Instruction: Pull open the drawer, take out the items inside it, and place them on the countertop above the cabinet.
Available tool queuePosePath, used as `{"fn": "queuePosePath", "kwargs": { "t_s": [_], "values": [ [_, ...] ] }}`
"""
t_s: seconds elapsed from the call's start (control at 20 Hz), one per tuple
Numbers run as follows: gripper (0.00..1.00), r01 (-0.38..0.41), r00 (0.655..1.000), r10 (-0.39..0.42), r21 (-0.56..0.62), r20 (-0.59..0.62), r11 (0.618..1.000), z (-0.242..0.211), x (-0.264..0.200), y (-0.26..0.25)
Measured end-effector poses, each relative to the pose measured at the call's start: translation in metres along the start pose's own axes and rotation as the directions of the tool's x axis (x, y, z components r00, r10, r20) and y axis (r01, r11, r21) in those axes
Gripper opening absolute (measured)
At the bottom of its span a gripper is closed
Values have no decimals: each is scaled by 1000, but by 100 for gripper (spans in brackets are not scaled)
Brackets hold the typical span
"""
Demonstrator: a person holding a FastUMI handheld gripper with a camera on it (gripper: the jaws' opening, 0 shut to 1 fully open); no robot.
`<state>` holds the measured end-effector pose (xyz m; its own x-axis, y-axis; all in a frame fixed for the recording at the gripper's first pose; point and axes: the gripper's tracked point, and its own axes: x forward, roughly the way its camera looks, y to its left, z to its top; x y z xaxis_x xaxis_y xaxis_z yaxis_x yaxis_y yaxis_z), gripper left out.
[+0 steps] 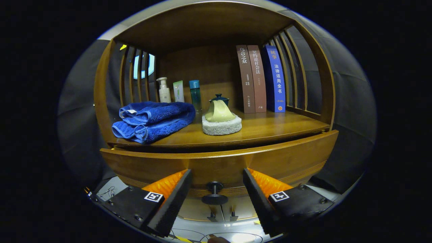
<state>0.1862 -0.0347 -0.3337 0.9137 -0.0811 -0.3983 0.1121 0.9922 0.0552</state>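
The gripper (215, 194) has its fingers spread wide apart, with the drawer's dark knob (214, 193) between them, touching neither. The knob sits on the wooden drawer (219, 163) front, just under the countertop (270, 130). On that countertop lie a folded blue towel (153, 120), a grey sponge (221, 126) under a yellow-green piece, bottles (179, 91) and upright books (260, 79) behind.

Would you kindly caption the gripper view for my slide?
Open tongs flank the closed drawer's knob, below the countertop.
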Motion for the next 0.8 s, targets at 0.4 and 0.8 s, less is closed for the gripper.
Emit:
{"fn": "queuePosePath", "kwargs": {
  "t_s": [0.4,0.8],
  "values": [
    [99,11,1000,-11,-10,-4,1000,1,13,0],
    [99,8,999,-8,0,-47,1000,-8,6,-5]
  ]
}}
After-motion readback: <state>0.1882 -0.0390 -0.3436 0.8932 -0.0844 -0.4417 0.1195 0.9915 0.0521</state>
